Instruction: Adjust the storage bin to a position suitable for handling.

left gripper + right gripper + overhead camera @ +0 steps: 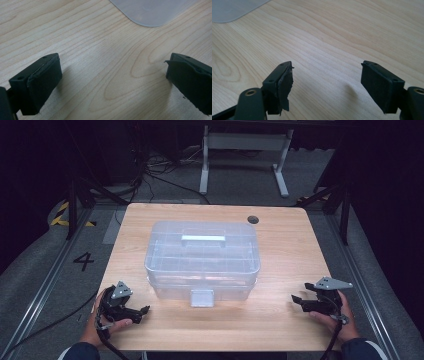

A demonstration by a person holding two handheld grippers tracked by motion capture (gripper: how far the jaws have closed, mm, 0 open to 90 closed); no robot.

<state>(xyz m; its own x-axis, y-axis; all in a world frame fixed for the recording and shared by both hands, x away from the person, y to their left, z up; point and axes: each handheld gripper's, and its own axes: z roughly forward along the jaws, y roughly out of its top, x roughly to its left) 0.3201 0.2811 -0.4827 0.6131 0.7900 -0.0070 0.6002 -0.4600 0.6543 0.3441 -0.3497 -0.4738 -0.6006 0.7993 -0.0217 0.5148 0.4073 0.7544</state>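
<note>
Both claws rest spread and empty: left gripper (pixel 131 312), right gripper (pixel 306 301). Clear lidded plastic storage box (pixel 202 260) sits between them, slightly ahead. Likely start; front latch (pixel 202 297) probably next.

Saw a light wooden table (pixel 300 250) on grey carpet (pixel 240 185), with a dark round hole (pixel 253 219) near its far right corner. Found a clear plastic box (pixel 202 265) at the table's middle, lid on, a flat handle (pixel 203 239) on top and a latch (pixel 202 297) on the near side. Beyond the table, noted a white desk frame (pixel 245 142) and loose black cables (pixel 160 175). Left of the table, made out a painted "4" (pixel 83 261) and yellow-black tape (pixel 62 215).
</note>
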